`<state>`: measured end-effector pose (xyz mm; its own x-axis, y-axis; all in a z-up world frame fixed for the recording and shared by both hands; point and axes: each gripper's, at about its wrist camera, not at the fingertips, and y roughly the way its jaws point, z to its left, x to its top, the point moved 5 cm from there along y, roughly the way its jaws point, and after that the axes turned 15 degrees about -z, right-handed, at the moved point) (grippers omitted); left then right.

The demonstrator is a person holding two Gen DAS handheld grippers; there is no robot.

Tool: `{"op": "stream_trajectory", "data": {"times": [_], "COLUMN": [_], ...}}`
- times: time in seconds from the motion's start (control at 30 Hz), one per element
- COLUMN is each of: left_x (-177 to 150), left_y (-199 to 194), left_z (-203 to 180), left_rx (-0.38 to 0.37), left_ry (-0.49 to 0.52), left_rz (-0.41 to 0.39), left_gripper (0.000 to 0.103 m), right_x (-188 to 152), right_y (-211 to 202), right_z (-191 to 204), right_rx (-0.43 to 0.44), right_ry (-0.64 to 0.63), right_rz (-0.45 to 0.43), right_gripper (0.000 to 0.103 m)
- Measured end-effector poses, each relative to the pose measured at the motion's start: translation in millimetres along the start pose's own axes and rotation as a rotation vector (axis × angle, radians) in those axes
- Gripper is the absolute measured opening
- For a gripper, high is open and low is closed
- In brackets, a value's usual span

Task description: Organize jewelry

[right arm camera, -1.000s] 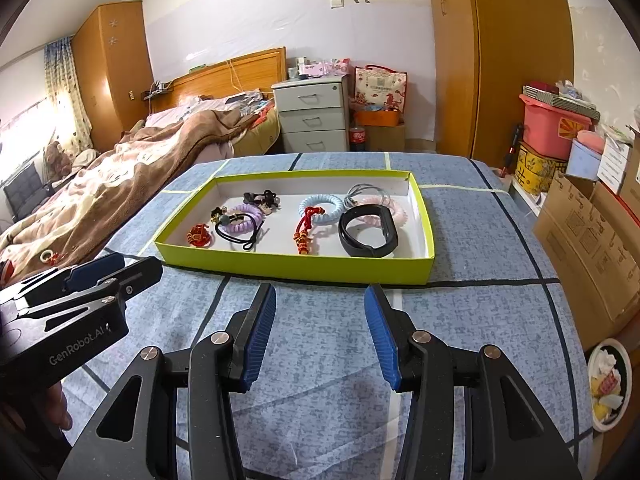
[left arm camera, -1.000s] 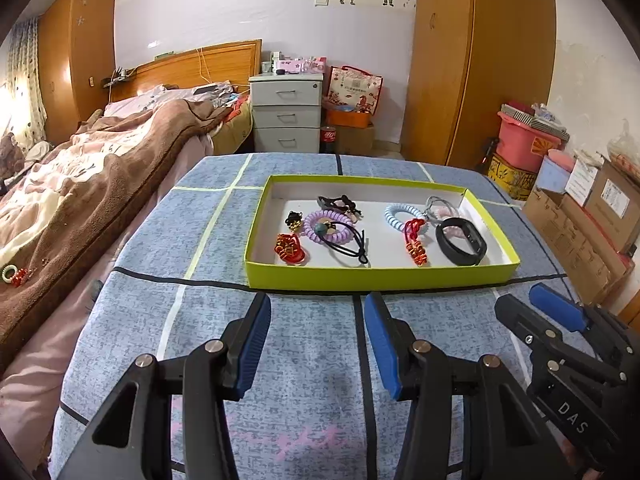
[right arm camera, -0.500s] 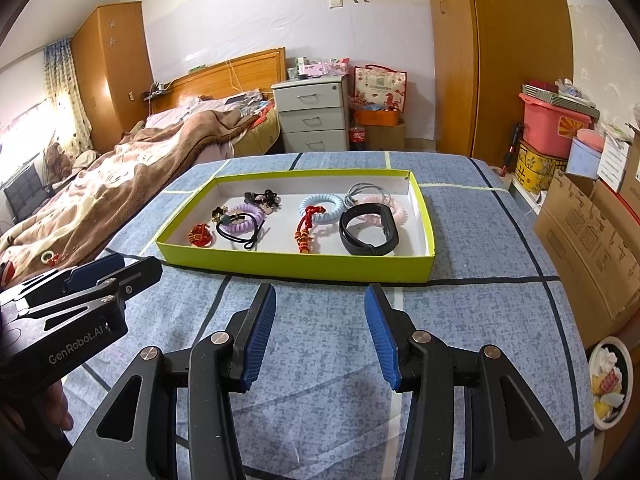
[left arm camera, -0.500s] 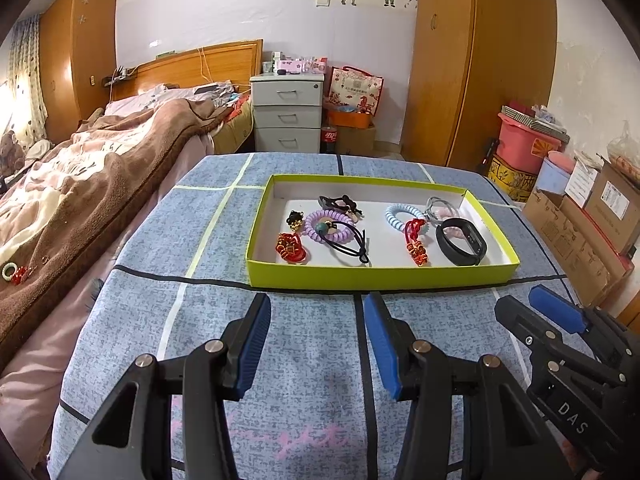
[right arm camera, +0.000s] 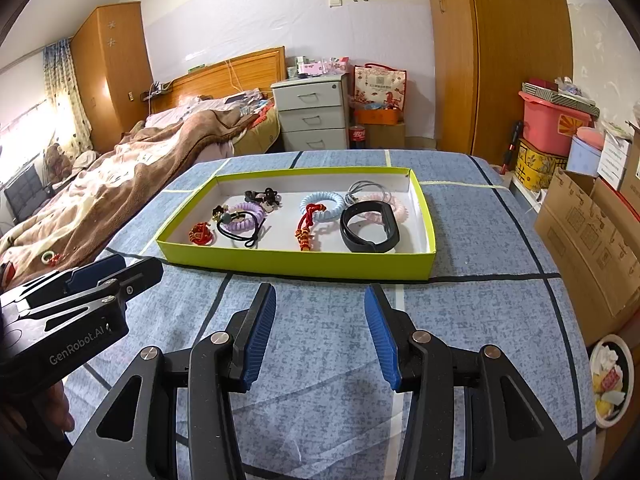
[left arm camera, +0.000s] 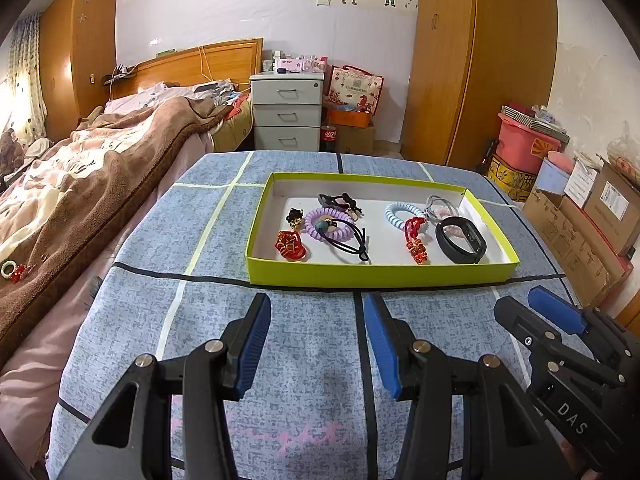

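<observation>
A lime-green tray (left arm camera: 380,274) (right arm camera: 296,260) lies on the blue checked table. It holds a black wristband (left arm camera: 460,240) (right arm camera: 370,229), a purple coil hair tie (left arm camera: 328,226) (right arm camera: 240,218), a light blue coil tie (left arm camera: 402,214) (right arm camera: 322,205), a red knot charm (left arm camera: 291,245) (right arm camera: 201,234), a red cord bracelet (left arm camera: 416,240) (right arm camera: 306,224) and several other bands. My left gripper (left arm camera: 316,320) (right arm camera: 116,270) is open and empty, short of the tray's near wall. My right gripper (right arm camera: 320,316) (left arm camera: 532,304) is open and empty beside it.
A bed with a brown blanket (left arm camera: 92,184) runs along the table's left side; a small ring with red beads (left arm camera: 12,270) lies on it. Cardboard boxes (right arm camera: 592,232) stand to the right, and a bowl of scraps (right arm camera: 610,380) sits on the floor.
</observation>
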<state>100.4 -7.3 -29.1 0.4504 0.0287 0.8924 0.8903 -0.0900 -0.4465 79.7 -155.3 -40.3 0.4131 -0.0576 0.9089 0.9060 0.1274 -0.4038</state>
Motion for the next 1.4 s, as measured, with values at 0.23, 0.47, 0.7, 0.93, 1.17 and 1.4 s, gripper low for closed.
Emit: {"op": "stream_trajectory", "data": {"times": [0.23,0.47,0.7,0.93,1.17,1.4], "left_x": [-0.6,-0.5,-0.8,-1.2,-1.5,-1.9], "left_y": [0.9,1.0,0.5,0.1,0.6,0.7], "left_z": [-0.1,-0.8,0.0,1.1,2.5,2.6], "left_rx": [-0.001,0.001,0.0,0.002,0.001,0.003], "left_ry": [0.0,0.003,0.001,0.002,0.002,0.001], "left_rz": [0.004,0.001,0.002,0.004,0.005,0.006], "left_gripper": [0.051,0.051,0.051,0.051,0.051,0.051], "right_x": [-0.4,-1.3,-1.6,-2.2,-3.5,-3.4], "right_y": [0.3,-0.3,0.1,1.4,1.8,1.8], "right_z": [0.2,1.1,0.6,0.9,1.9,1.3], "right_rx": [-0.001,0.001,0.002,0.001,0.0,0.002], "right_ry": [0.001,0.003,0.004,0.005,0.003,0.003], "right_rz": [0.003,0.003,0.003,0.006,0.009,0.01], "right_gripper": [0.047,0.047,0.047,0.047,0.047,0.047]}}
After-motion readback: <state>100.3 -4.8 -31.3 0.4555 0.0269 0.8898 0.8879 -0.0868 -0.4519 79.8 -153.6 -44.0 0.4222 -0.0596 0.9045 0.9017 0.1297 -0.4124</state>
